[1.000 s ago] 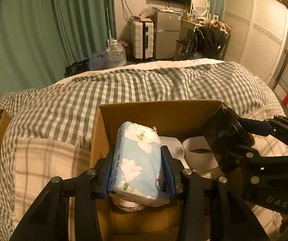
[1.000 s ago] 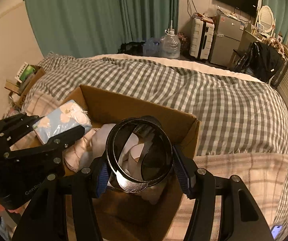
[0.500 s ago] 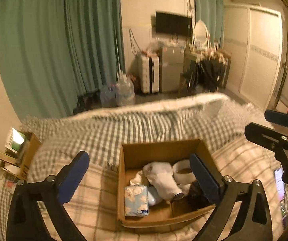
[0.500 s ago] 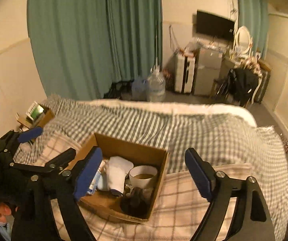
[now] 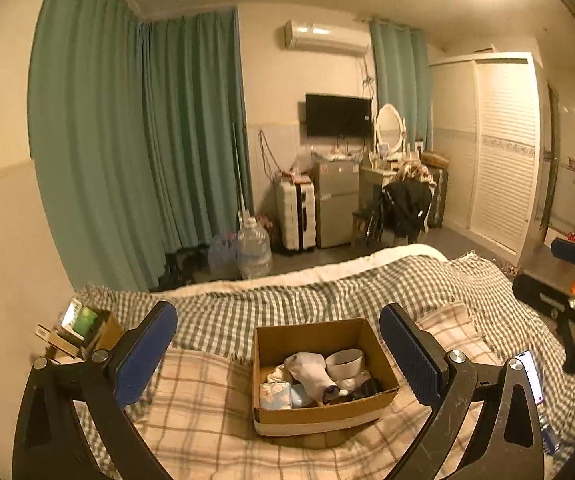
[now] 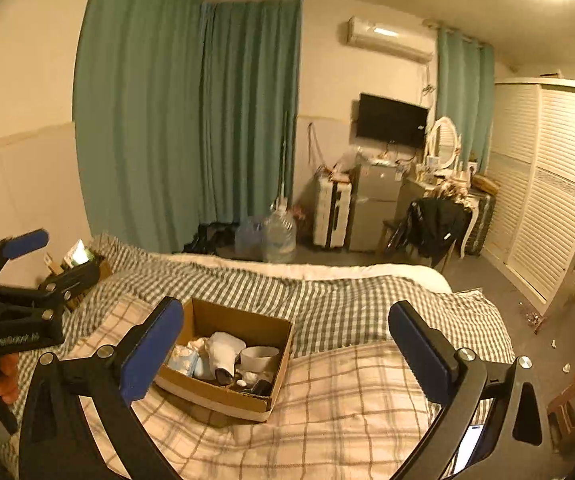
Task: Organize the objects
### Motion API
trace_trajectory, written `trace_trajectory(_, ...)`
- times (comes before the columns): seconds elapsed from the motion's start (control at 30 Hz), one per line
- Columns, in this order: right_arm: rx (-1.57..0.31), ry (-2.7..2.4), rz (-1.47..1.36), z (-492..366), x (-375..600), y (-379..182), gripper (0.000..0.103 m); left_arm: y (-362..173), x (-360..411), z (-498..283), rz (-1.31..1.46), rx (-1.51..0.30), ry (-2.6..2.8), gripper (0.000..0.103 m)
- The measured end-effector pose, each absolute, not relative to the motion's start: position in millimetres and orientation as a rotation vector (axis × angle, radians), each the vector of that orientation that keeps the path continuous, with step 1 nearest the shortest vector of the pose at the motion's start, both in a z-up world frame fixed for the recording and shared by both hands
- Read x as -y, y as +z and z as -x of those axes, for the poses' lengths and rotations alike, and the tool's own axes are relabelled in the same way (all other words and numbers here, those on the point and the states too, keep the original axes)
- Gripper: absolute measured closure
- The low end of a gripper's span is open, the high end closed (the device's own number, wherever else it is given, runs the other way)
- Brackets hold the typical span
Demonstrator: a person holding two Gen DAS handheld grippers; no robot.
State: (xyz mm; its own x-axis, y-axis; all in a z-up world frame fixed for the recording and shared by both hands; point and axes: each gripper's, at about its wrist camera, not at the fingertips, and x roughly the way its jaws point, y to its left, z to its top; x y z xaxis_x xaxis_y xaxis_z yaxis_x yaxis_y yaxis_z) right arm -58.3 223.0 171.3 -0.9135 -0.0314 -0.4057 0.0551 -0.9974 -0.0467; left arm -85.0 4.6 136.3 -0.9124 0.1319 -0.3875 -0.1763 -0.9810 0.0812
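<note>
My left gripper (image 5: 277, 354) and right gripper (image 6: 285, 350) both hang spread wide and empty above the bed. The cardboard box (image 5: 319, 410) sits on the plaid blanket (image 5: 199, 412); inside lie a floral tissue pack (image 5: 274, 395), a white roll of tape (image 5: 344, 362) and pale cloth items (image 5: 307, 370).

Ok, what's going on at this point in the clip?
A person holds two handheld grippers above a bed. The left gripper and right gripper are both open and empty, raised away from the cardboard box on the plaid blanket. The tissue pack and white bowl lie inside the box.
</note>
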Motion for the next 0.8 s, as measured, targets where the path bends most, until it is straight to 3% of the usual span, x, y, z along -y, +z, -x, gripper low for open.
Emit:
trace_trajectory(0.27,0.014,-3.096,-0.522,27.8,-223.6,133.4,0.0,107.5,-3.2,37.4,0.403,-0.14,2.99,0.0)
trace_trajectory(0.4,-0.068,-3.12,-0.586,35.2,-213.1,90.7,0.0,75.1,-3.4,32.7,0.397,-0.129,3.078,0.0)
trace_trajectory(0.63,-0.077,-3.126,-0.653,44.5,-213.6,34.5,0.0,15.8,5.5,46.8,0.562,-0.04,3.05,0.0)
trace_trajectory(0.8,-0.091,-3.128,-0.654,47.3,-212.0,24.8,0.0,5.9,-3.1,45.3,0.59,-0.093,3.038,0.0)
